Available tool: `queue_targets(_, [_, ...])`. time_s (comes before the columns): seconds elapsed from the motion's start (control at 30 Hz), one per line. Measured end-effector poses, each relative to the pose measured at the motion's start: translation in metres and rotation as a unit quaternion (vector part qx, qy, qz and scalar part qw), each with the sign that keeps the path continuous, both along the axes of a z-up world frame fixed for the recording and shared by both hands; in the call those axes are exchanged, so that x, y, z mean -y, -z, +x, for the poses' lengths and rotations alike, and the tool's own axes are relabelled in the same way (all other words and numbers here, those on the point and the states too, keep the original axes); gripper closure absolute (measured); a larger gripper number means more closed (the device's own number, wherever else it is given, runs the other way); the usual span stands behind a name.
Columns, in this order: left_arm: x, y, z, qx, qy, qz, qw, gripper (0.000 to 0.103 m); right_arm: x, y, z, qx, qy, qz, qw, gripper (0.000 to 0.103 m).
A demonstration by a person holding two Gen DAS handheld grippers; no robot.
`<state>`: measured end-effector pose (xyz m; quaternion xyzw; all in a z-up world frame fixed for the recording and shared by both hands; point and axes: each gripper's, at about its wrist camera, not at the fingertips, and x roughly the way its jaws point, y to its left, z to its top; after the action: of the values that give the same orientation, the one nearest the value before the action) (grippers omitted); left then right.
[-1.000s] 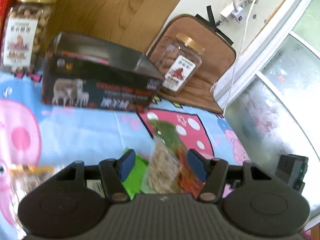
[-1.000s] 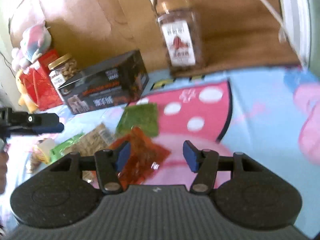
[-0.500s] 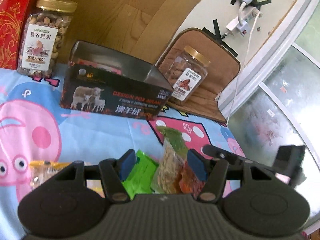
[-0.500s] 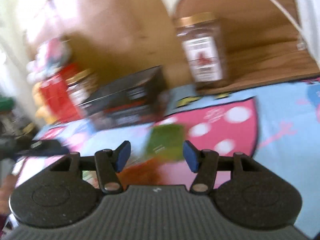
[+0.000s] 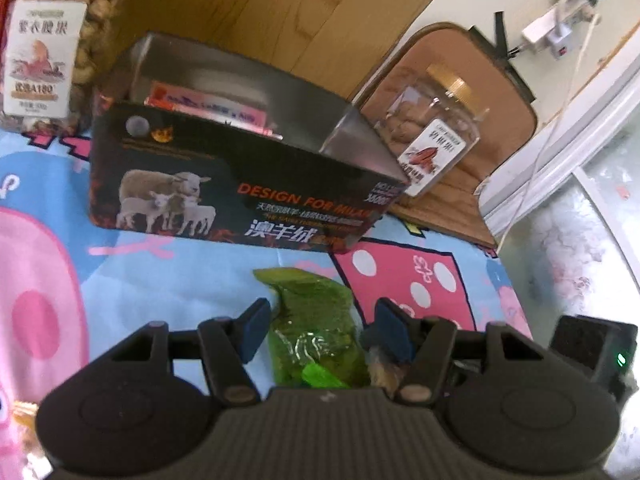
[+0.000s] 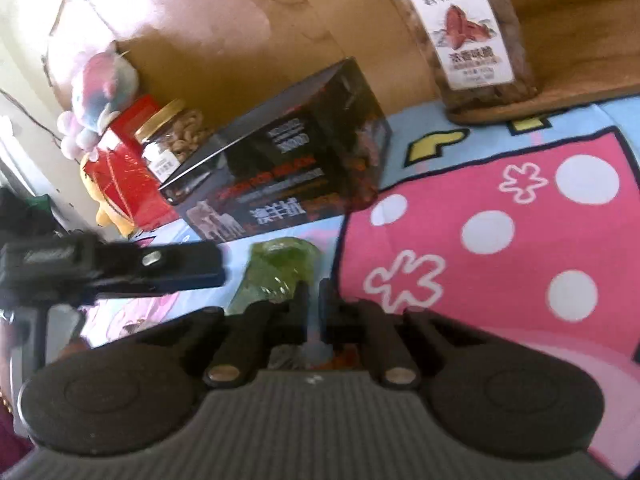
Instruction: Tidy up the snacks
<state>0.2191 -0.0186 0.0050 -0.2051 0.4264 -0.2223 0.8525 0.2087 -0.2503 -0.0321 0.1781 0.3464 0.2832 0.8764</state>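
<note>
Two hand-held grippers: left (image 5: 318, 330) wide around green packet (image 5: 316, 330); right (image 6: 314, 300) pinched shut.

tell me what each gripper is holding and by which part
Left gripper: open around the green packet, not gripping. Right gripper: shut, apparently on the orange packet's clear edge; not certain.

The black box (image 5: 240, 196) carries "DESIGN FOR MILAN" in orange on its front, with large white characters "澳羊绒" beneath it; the smaller lines between them are too blurred to read. The cashew jar (image 5: 52, 48) has a white label reading "紫衣腰果" and "A180". The pecan jar (image 6: 468, 28) bears a label headed "碧根果", with "浓香味脆" lower down, only partly legible.
</note>
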Motion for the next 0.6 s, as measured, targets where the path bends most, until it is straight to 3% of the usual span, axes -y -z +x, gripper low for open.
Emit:
queue_targets(0.3, [-0.016, 0.014, -0.011, -0.013, -0.016, -0.030, 0.9993, 0.045, 0.010, 0.003, 0.002, -0.038, -0.034, 0.050, 0.997, 0.091])
queue_targets(0.43, [-0.015, 0.015, -0.013, -0.008, -0.018, -0.032, 0.9993, 0.051, -0.004, 0.003, 0.010, -0.044, -0.052, 0.055, 0.996, 0.089])
queue_targets(0.53, [-0.019, 0.014, -0.014, -0.009, -0.017, -0.028, 0.9994, 0.068, -0.016, -0.005, 0.012, -0.028, -0.056, 0.035, 0.997, 0.087])
queue_targets(0.57, [-0.022, 0.014, -0.014, -0.018, -0.004, -0.055, 0.9983, 0.083, -0.019, -0.008, 0.012, -0.021, -0.058, 0.033, 0.998, 0.100])
queue_targets(0.6, [-0.026, 0.011, -0.015, -0.020, 0.003, -0.081, 0.9965, 0.084, -0.021, -0.010, 0.012, -0.026, -0.077, 0.054, 0.995, 0.100])
